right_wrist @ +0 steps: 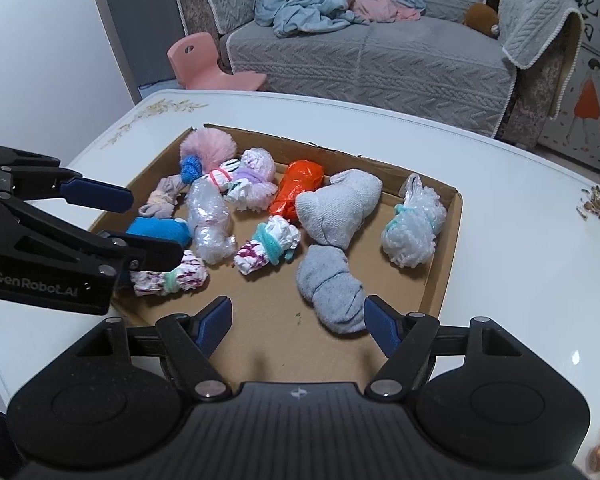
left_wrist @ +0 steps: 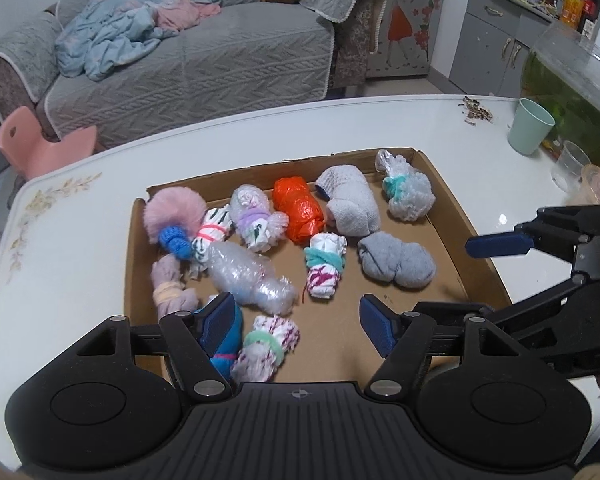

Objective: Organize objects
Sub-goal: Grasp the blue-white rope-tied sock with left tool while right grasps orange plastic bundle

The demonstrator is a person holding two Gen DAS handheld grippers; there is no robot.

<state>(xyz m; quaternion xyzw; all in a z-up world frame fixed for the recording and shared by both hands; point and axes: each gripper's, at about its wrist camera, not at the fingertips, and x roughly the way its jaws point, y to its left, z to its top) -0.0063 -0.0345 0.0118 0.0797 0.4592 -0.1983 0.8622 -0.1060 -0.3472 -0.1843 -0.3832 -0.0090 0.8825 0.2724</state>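
A shallow cardboard tray [left_wrist: 452,216] [right_wrist: 444,264] on the white table holds several rolled bundles: an orange plastic one [left_wrist: 298,210] [right_wrist: 296,192], two grey socks [left_wrist: 396,260] [right_wrist: 332,292], bubble-wrap rolls [left_wrist: 252,278] [right_wrist: 210,224], a pink fluffy one [left_wrist: 174,212] and a bright blue one [left_wrist: 224,346] [right_wrist: 160,230]. My left gripper [left_wrist: 298,324] [right_wrist: 140,228] is open and empty over the tray's near left corner, above a white-and-magenta bundle [left_wrist: 266,348] [right_wrist: 170,278]. My right gripper [right_wrist: 298,326] is open and empty at the near edge, beside the darker grey sock.
A green cup [left_wrist: 530,126], a clear cup [left_wrist: 570,164], a fish bowl [left_wrist: 572,80] and scattered seed husks [left_wrist: 476,110] [right_wrist: 598,204] stand on the table right of the tray. A grey sofa [left_wrist: 204,60] and pink stool [left_wrist: 40,140] lie beyond the table.
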